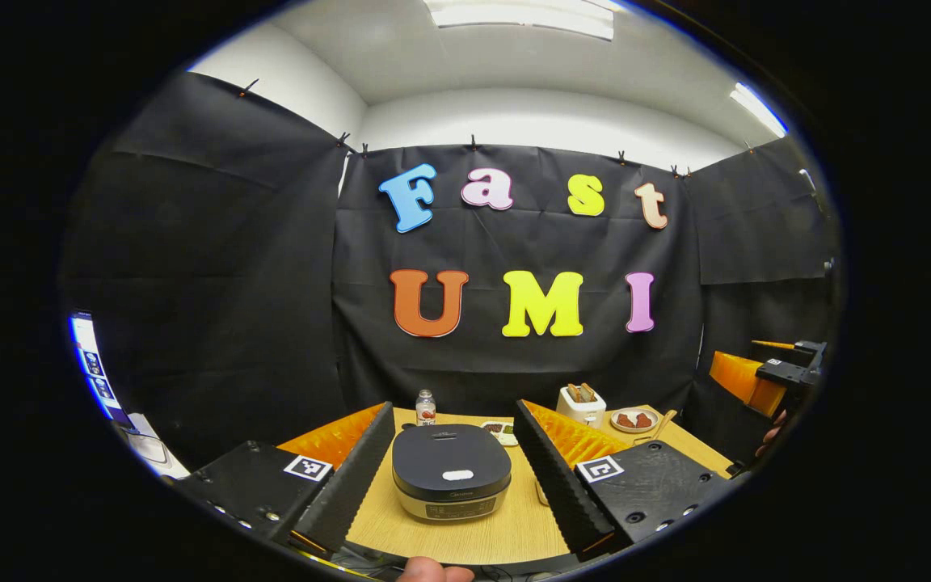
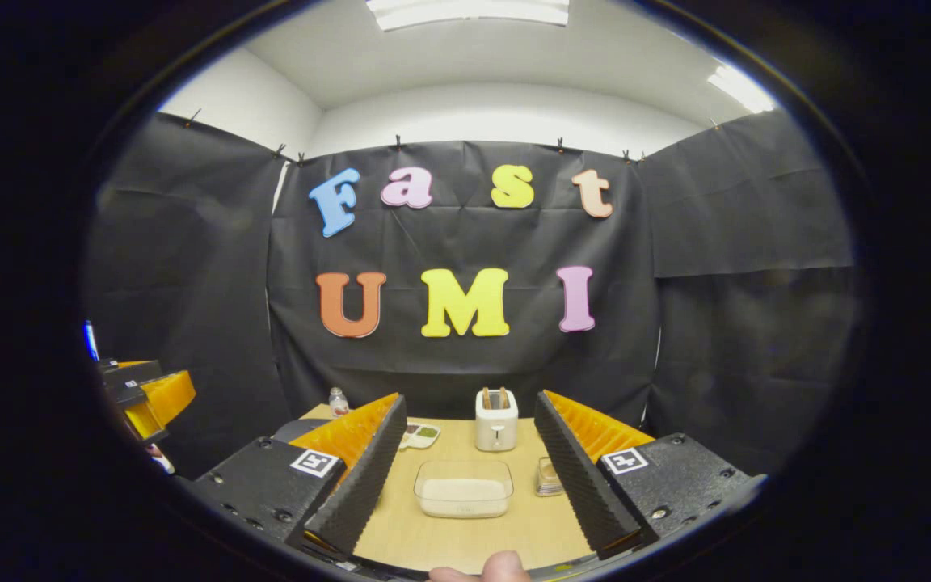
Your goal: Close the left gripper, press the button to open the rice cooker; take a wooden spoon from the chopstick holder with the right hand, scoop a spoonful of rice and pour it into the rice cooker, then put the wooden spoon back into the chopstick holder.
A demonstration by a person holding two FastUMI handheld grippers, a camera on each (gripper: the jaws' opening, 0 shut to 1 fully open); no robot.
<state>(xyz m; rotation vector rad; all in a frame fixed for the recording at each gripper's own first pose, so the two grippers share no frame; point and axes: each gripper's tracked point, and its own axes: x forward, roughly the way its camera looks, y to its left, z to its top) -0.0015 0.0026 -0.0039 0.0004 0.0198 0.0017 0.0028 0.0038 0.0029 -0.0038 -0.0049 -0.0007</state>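
The rice cooker (image 1: pixel 451 473) stands on the wooden table (image 1: pixel 514 529) with its dark lid down and a white button (image 1: pixel 457 474) on top. My left gripper (image 1: pixel 453 408) is open above the table, and the cooker shows between its fingers. A clear container of rice (image 2: pixel 463 488) lies between the fingers of my open right gripper (image 2: pixel 467 400), which holds nothing. A wooden handle (image 1: pixel 664 422) sticks up at the far right beside a plate (image 1: pixel 634 419). The right gripper (image 1: pixel 756 380) also hangs at the right edge of the left gripper view.
A white toaster (image 2: pixel 495 419) stands behind the rice container. A small bottle (image 1: pixel 426 406) and a small dish tray (image 2: pixel 419 436) sit at the back of the table. A small clear stack (image 2: pixel 548 477) lies right of the container. A thumb (image 2: pixel 482 570) shows at the bottom edge.
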